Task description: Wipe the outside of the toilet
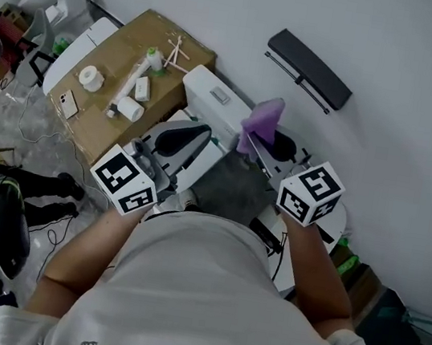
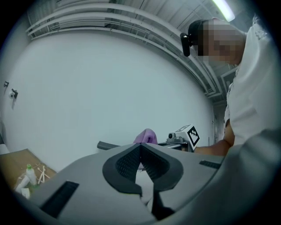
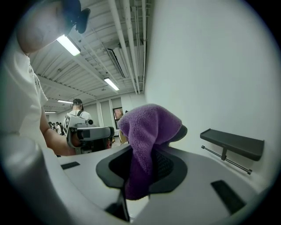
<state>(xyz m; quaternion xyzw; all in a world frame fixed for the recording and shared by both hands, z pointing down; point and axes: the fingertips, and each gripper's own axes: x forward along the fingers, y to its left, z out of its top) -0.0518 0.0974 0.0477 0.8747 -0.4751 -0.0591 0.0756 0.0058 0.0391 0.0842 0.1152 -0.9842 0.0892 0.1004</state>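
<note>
Seen from the head view, the white toilet tank [image 1: 212, 94] stands against the wall, with the bowl mostly hidden under my arms and body. My right gripper [image 1: 265, 141] [image 3: 142, 154] is shut on a purple cloth [image 1: 263, 119] [image 3: 148, 127], held up above the tank's right side near the wall. The cloth droops over the jaws. My left gripper [image 1: 181, 138] [image 2: 140, 151] is shut with nothing in it, hovering left of the tank; past its tips, the left gripper view shows the purple cloth [image 2: 146, 136] and the other gripper.
A cardboard box [image 1: 116, 111] left of the toilet carries paper rolls [image 1: 91, 78] and a spray bottle [image 1: 149, 62]. A dark shelf [image 1: 310, 68] [image 3: 232, 143] is fixed to the wall. Cables and gear lie on the floor at left; green items [image 1: 345, 266] sit at right.
</note>
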